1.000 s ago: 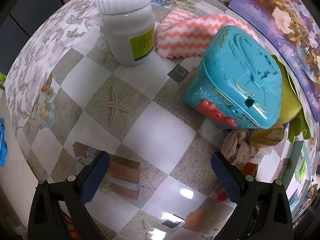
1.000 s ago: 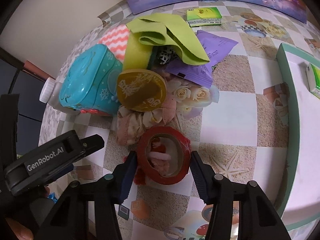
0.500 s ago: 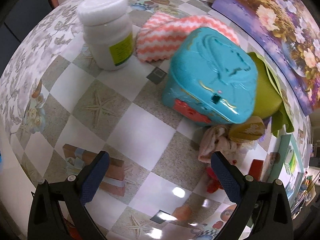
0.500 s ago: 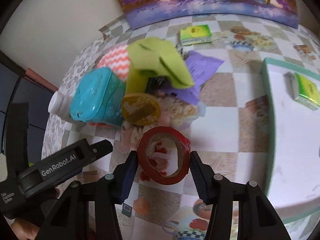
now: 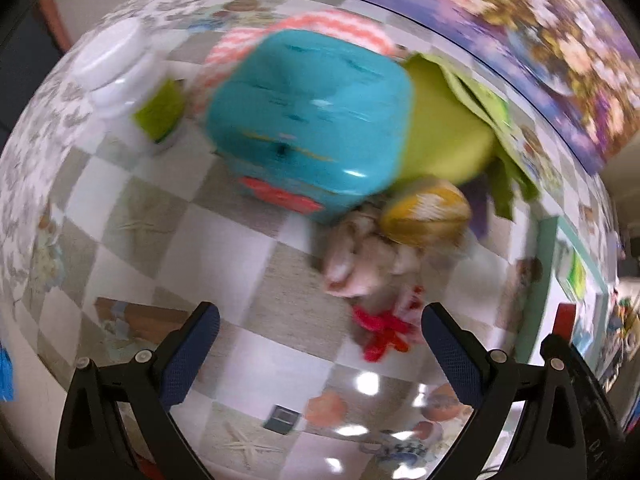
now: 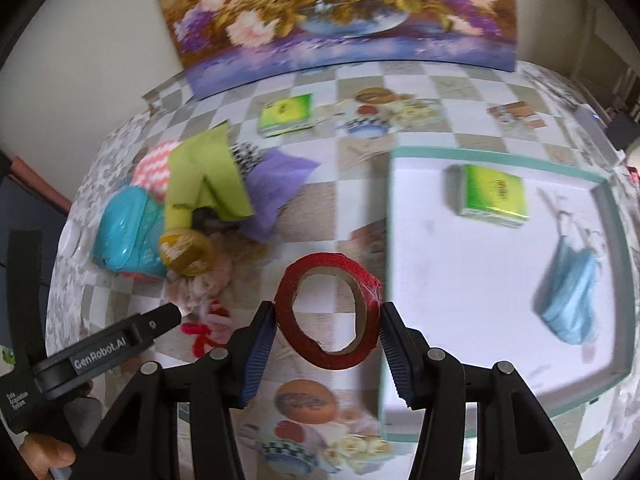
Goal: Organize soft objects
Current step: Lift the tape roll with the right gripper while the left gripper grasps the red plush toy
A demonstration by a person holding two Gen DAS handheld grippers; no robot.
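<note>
My right tongs (image 6: 328, 330) clamp the red tape roll (image 6: 329, 314), lifted beside the tray (image 6: 500, 280) | my left tongs (image 5: 320, 344) gape wide, empty, above the pink scrunchie (image 5: 360, 264) on the table (image 5: 192, 248)

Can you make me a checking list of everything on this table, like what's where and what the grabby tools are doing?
Surface: checkered tablecloth with starfish and food prints.
Job's things: red tape roll held up off the table; white tray holds a green packet and a blue face mask.
Clutter: teal box, white jar, green cloth, purple pouch, yellow disc, pink scrunchie, a second green packet.
Grippers: right tool shut on the tape; left tool open, holding nothing.
Cables: nothing seen.
Surroundings: flower painting leaning against the wall.
</note>
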